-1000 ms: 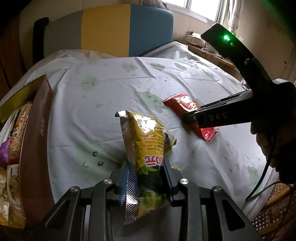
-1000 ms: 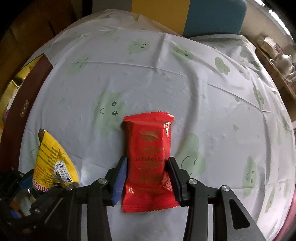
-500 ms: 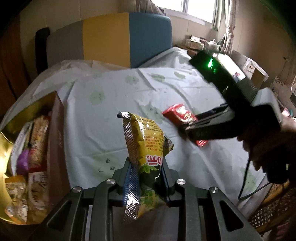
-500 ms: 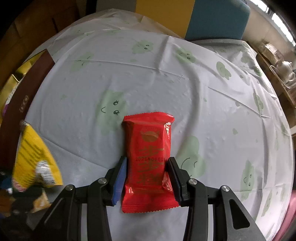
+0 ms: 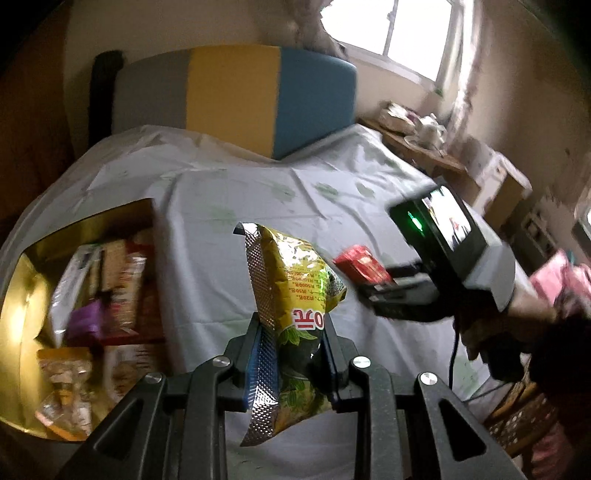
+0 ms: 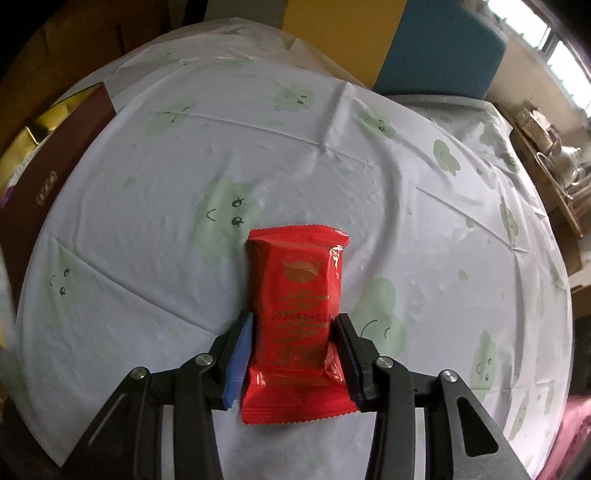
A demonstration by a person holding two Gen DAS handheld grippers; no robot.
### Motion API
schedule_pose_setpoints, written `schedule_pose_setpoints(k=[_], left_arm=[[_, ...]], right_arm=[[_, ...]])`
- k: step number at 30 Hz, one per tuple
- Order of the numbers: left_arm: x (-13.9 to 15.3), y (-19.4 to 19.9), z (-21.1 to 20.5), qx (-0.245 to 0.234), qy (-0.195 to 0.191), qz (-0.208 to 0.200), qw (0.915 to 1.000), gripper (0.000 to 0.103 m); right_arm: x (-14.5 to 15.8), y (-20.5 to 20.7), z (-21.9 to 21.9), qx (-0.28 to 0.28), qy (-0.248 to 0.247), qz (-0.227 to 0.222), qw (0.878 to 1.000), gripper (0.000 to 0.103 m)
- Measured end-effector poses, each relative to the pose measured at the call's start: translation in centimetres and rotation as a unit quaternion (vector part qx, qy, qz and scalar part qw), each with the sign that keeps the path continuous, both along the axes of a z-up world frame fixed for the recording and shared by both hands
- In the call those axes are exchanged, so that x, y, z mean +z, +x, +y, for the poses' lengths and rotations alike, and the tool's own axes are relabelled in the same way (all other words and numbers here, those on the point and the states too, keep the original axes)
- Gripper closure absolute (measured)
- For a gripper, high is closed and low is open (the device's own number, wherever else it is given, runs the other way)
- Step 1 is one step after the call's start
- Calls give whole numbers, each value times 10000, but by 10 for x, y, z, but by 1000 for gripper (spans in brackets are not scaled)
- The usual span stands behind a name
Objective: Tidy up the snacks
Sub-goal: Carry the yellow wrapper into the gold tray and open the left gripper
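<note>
The left gripper [image 5: 291,354] pinches a light, crinkly yellow snack bag [image 5: 295,295] mid-body, the right gripper [image 6: 295,354] clamps a slick red packet [image 6: 295,306] — both soft, best held at their middles.

This is a lived-in home, most likely a dining or sitting corner. A round table [image 6: 424,229] wears a pale cloth printed with smiling green clouds, and at its far side stands an upholstered chair back [image 5: 236,92] in grey, yellow and blue panels. Daylight comes through a window [image 5: 402,33] at the far right, below it a wooden side shelf [image 5: 424,151] carries a white teapot [image 5: 430,127] and small household clutter, and a gold-lined gift box [image 5: 22,295] of assorted packets sits at the table's left edge.
</note>
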State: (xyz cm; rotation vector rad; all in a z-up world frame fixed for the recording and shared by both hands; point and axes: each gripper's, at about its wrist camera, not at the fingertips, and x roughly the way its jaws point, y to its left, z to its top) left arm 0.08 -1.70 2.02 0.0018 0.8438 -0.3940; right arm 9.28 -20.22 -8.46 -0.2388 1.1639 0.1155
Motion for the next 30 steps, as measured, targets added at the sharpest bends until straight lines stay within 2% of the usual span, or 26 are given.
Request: schedule_pose_setpoints(k=[3, 5, 7, 10, 15, 19, 23, 27, 30], left_arm=[[14, 8, 42, 526, -274, 3, 9982, 75], [22, 15, 75, 974, -453, 9, 9942, 75], [28, 19, 115, 1519, -695, 44, 9859, 75], [32, 18, 165, 2235, -810, -12, 9713, 75], [23, 12, 218, 2890, -1018, 134, 9518, 75], [12, 11, 226, 2979, -1297, 332, 9452, 75], [-4, 15, 210, 2722, -1536, 628, 9478, 75], [-22, 24, 185, 2438, -1548, 950, 9527, 75], [-39, 35, 178, 2536, -1404, 1152, 9501, 75]], right_arm=[[0, -2, 3, 39, -43, -27, 10000, 59], [0, -4, 4, 51, -61, -41, 10000, 59], [1, -6, 4, 61, -73, -47, 9999, 59], [4, -6, 4, 76, -93, -56, 9999, 59], [5, -7, 3, 93, -112, -64, 9999, 59], [5, -8, 4, 119, -162, -96, 9998, 59], [5, -8, 4, 112, -156, -100, 9998, 59], [5, -8, 4, 118, -172, -107, 9997, 59], [5, -9, 4, 121, -184, -108, 9997, 59]])
